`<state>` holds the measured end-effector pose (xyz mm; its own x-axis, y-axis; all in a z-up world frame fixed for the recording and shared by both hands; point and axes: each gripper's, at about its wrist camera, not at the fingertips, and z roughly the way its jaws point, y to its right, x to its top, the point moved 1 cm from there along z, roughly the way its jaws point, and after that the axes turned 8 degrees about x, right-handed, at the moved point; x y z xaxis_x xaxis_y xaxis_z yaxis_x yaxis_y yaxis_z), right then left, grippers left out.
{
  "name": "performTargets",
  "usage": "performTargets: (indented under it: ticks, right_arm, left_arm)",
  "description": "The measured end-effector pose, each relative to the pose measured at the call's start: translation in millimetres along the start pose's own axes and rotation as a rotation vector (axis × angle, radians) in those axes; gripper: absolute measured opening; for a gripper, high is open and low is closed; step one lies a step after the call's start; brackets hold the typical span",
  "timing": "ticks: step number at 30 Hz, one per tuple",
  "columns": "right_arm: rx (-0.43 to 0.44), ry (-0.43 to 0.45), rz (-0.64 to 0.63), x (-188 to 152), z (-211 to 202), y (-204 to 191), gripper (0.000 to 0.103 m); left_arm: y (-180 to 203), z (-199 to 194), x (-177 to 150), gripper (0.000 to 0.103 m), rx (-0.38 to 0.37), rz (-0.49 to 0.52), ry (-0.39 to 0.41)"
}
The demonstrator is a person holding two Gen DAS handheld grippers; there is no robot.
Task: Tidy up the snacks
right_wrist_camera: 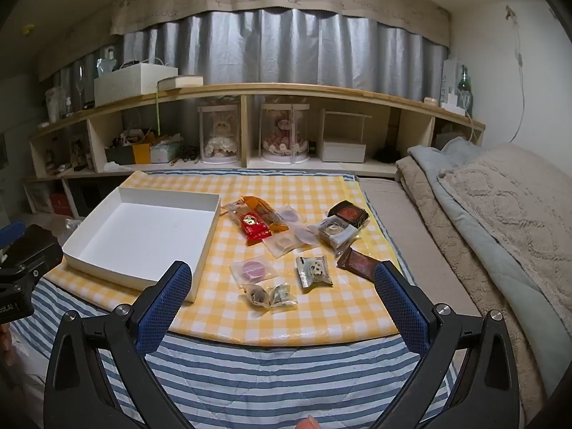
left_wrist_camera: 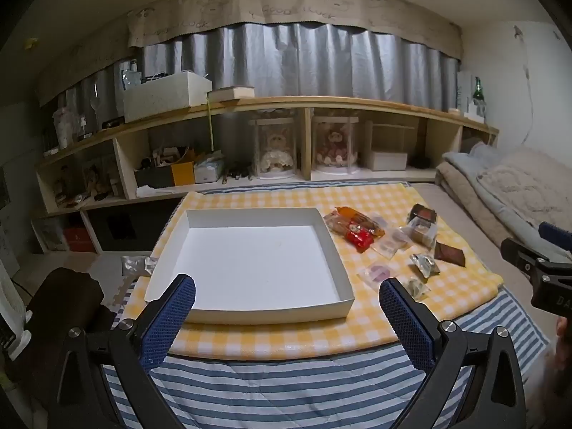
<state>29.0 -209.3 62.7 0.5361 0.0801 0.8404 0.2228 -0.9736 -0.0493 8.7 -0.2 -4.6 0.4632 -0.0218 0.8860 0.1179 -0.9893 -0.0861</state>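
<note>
A shallow white box [left_wrist_camera: 178, 246] [right_wrist_camera: 211, 221] lies empty on the yellow checked cloth [left_wrist_camera: 286, 339] [right_wrist_camera: 286, 318]. To its right lie several wrapped snacks: a red packet [left_wrist_camera: 359, 237] [right_wrist_camera: 254, 227], an orange packet [right_wrist_camera: 262, 207], a dark brown packet [left_wrist_camera: 450, 254] [right_wrist_camera: 357, 261], a panda-print packet [right_wrist_camera: 314, 270], a clear pouch with a purple disc [right_wrist_camera: 252, 270]. My left gripper [left_wrist_camera: 286, 293] hovers open in front of the box's near wall. My right gripper [right_wrist_camera: 284, 279] hovers open over the nearest snacks. Nothing is between either pair of fingers.
A low wooden shelf [right_wrist_camera: 286, 89] with doll cases and boxes runs behind the table. Folded blankets [right_wrist_camera: 500, 207] lie at the right. A striped quilt [right_wrist_camera: 268, 375] hangs over the near edge. A crumpled wrapper [left_wrist_camera: 137, 264] lies left of the box.
</note>
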Motion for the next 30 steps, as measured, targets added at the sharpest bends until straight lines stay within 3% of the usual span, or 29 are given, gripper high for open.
performTargets:
  ticks: [30]
  right_arm:
    - [-0.004,-0.002,-0.006,0.5,-0.4,-1.9,0.103]
  left_arm:
    - [-0.1,0.4,0.0,0.103,0.002,0.008,0.004]
